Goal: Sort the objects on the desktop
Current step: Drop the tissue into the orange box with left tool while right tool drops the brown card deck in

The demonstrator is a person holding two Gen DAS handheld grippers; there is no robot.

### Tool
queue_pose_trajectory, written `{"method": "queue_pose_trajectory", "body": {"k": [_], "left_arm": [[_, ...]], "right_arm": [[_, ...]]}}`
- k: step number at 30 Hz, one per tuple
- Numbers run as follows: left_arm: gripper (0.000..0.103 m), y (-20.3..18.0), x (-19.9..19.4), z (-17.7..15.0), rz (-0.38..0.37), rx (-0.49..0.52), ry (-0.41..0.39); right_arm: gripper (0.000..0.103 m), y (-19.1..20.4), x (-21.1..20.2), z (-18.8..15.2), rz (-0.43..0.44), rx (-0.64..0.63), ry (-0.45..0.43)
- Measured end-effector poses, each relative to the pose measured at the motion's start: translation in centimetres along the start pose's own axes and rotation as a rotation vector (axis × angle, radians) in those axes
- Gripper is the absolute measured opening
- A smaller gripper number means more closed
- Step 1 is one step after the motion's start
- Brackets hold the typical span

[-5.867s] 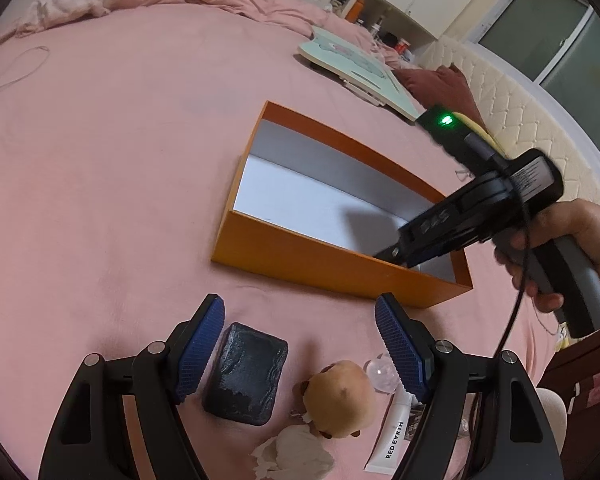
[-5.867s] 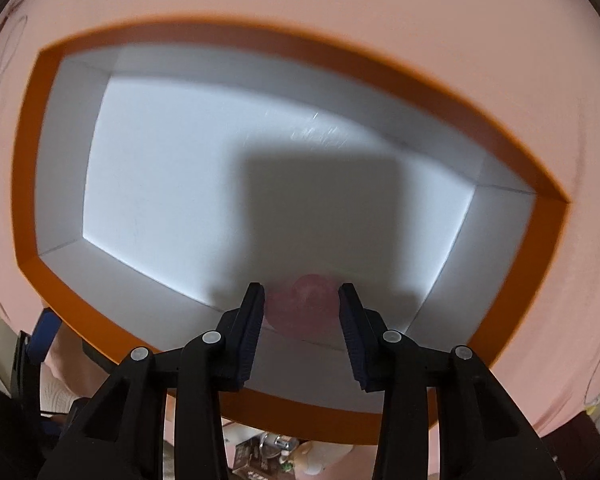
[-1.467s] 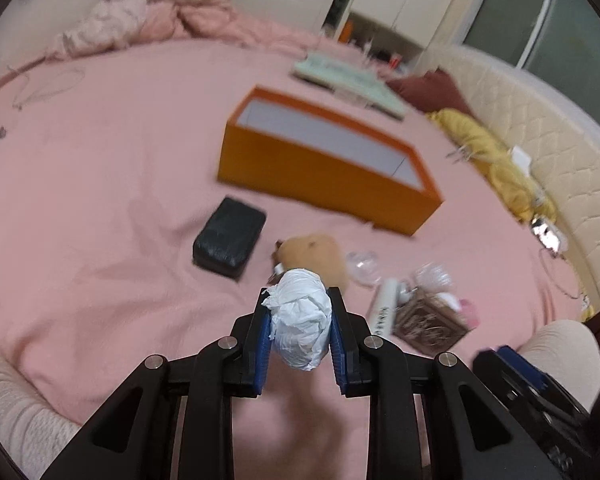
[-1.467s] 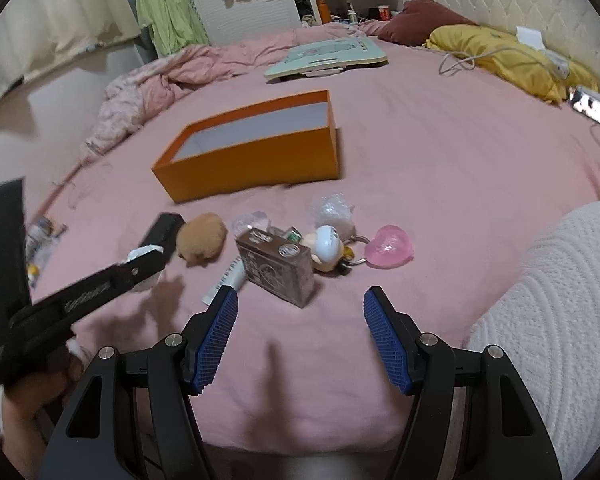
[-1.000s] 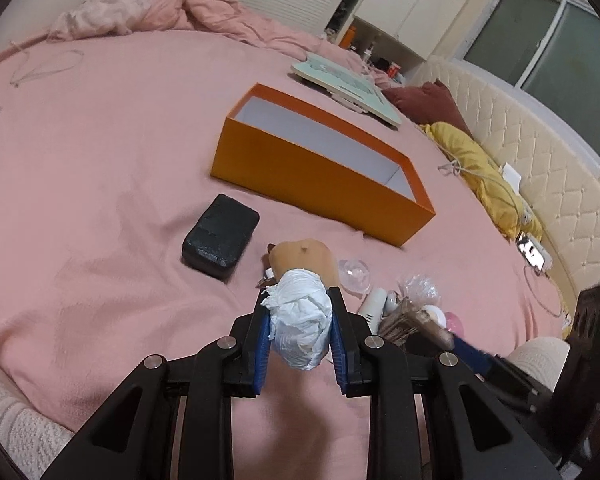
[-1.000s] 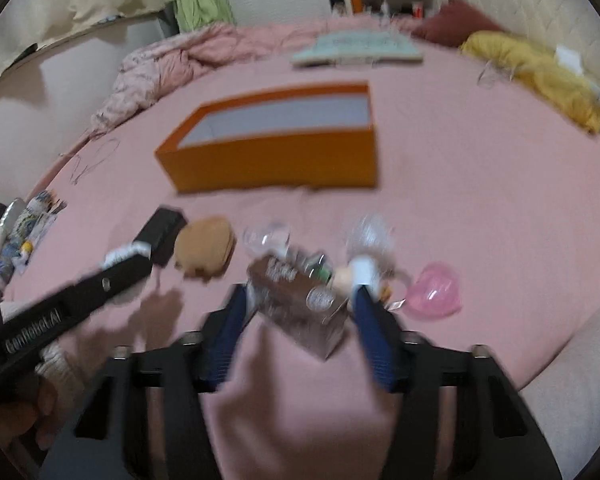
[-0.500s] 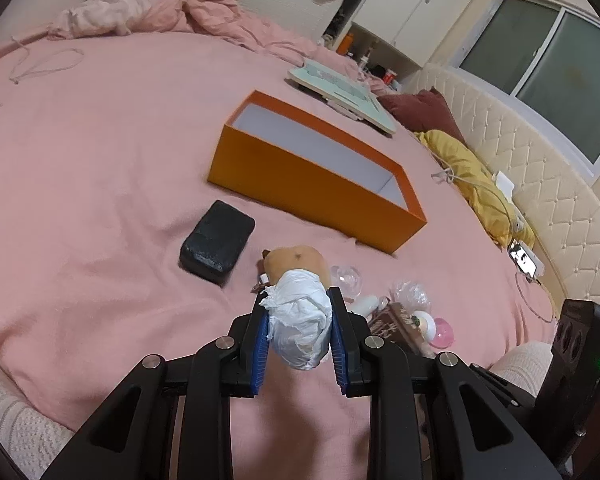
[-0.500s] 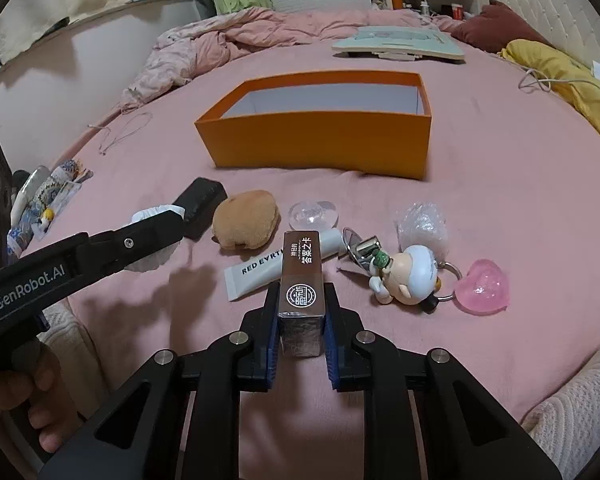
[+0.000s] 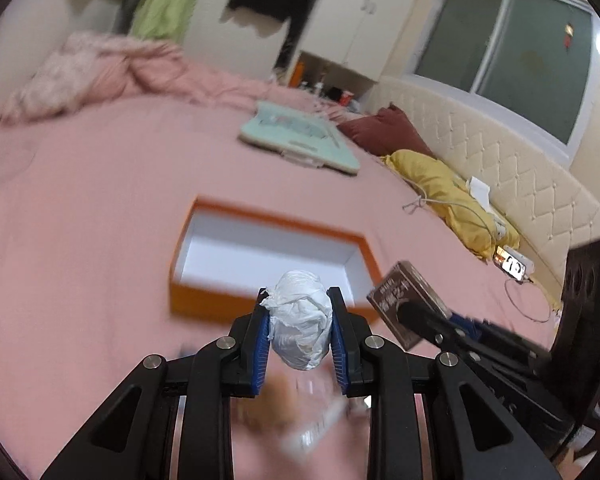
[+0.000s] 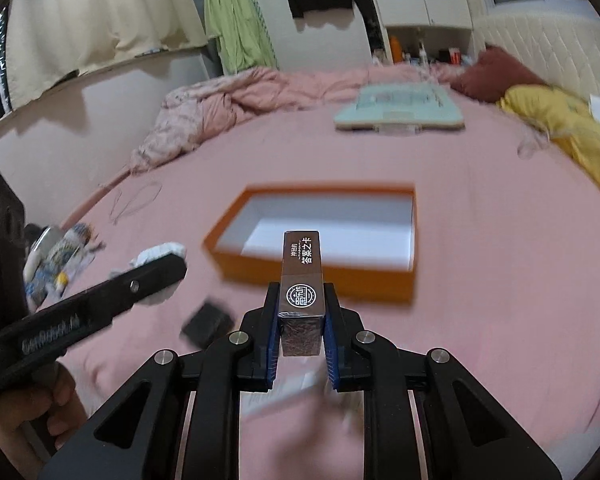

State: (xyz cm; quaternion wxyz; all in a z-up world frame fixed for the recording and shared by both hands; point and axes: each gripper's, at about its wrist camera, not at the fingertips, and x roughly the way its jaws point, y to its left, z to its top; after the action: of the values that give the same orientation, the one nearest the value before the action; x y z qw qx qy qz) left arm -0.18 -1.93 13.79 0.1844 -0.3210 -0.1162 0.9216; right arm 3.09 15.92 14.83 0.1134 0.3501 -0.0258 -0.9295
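Observation:
My left gripper (image 9: 300, 328) is shut on a crumpled white paper ball (image 9: 300, 320), held above the pink bed. Beyond it lies the open orange box (image 9: 204, 304) with a white inside. My right gripper (image 10: 302, 332) is shut on a brown card box (image 10: 303, 280) with white print, lifted off the bed, the orange box (image 10: 320, 276) just behind it. In the left wrist view the card box (image 9: 404, 300) and the right gripper's dark body show at the right. In the right wrist view the left gripper (image 10: 156, 268) with the paper ball (image 10: 160, 252) comes in from the left.
A black pouch (image 10: 208, 324) lies on the pink bed near the orange box. Blurred small items (image 9: 312, 432) sit low below the left gripper. A mint tray (image 9: 300, 140), a maroon pillow (image 9: 384, 132) and a yellow cloth (image 9: 440, 184) lie at the far side. A hand (image 10: 40, 404) holds the left gripper.
The right gripper closed on the brown card box and lifted it. Both grippers rose and moved toward the orange box, which now sits closer and lower in both views.

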Motion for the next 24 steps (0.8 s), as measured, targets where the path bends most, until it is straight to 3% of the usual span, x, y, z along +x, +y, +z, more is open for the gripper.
{"method": "queue_pose_trajectory", "body": {"k": [6,13,24], "left_arm": [[0.024,1.7,6.0,2.3,0.022,0.045,0.037],[0.024,3.3,8.1,0.8,0.018,-0.016,0.122],[0.025,2.9,8.9,-0.1,0.079,0.015,0.148]], "right_arm": [[0.02,-0.8,5.3,4.1,-0.089,-0.076,-0.05],[0.02,-3.0,9.0,2.5,-0.087,0.031,0.072],[0.021,-3.8,9.5,1.5,-0.081,0.045,0.091]]}}
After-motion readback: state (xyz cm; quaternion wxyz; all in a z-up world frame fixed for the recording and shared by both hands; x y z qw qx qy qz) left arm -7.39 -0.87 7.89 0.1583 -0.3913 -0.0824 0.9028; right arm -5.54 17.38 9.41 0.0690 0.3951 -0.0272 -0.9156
